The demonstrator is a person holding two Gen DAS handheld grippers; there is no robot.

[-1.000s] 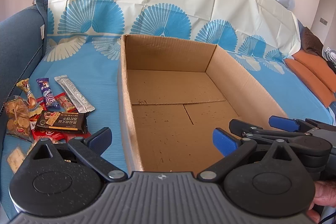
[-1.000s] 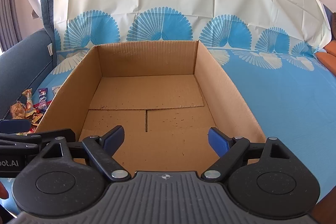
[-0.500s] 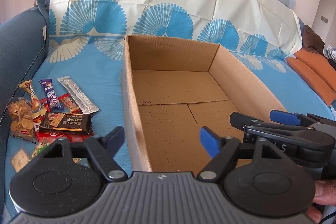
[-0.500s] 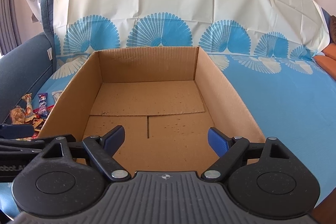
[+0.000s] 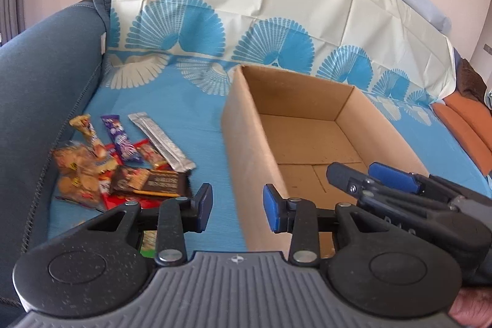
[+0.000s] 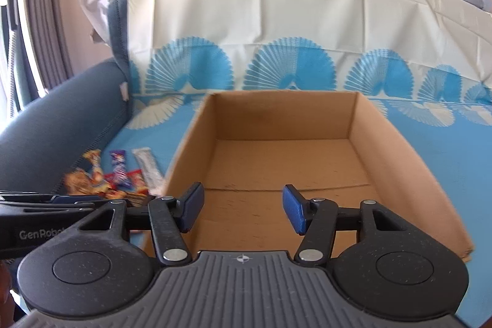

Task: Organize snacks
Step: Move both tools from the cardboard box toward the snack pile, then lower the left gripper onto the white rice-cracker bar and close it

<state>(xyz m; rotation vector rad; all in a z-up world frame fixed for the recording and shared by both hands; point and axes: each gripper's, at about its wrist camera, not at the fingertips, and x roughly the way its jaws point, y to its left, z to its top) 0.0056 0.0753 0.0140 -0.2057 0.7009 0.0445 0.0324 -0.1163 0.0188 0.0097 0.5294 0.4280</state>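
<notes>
The snacks (image 5: 123,162) lie in a loose pile on the blue cover (image 5: 184,125), at about nine o'clock from the box (image 5: 246,149) and well apart from its left wall. In the pile I see a dark brown bar (image 5: 150,182) in front, a long silver stick (image 5: 161,142) lying slanted, a purple wrapper (image 5: 118,137) beside it, a small red pack (image 5: 150,154), and a clear bag (image 5: 78,171) with what seems to be biscuits, though this part is blurred. The pile sits near the dark blue armrest (image 5: 40,100).

The box is plain brown cardboard, open on top, and nothing lies inside it.

The left gripper (image 5: 236,212) hangs over the near left corner of the box; its jaws are closing, about half apart, with nothing between the blue pads. The right gripper (image 6: 241,211) is over the near part of the box, at three o'clock from the left one. Its jaws are closing too, also about half apart, and they hold nothing.
</notes>
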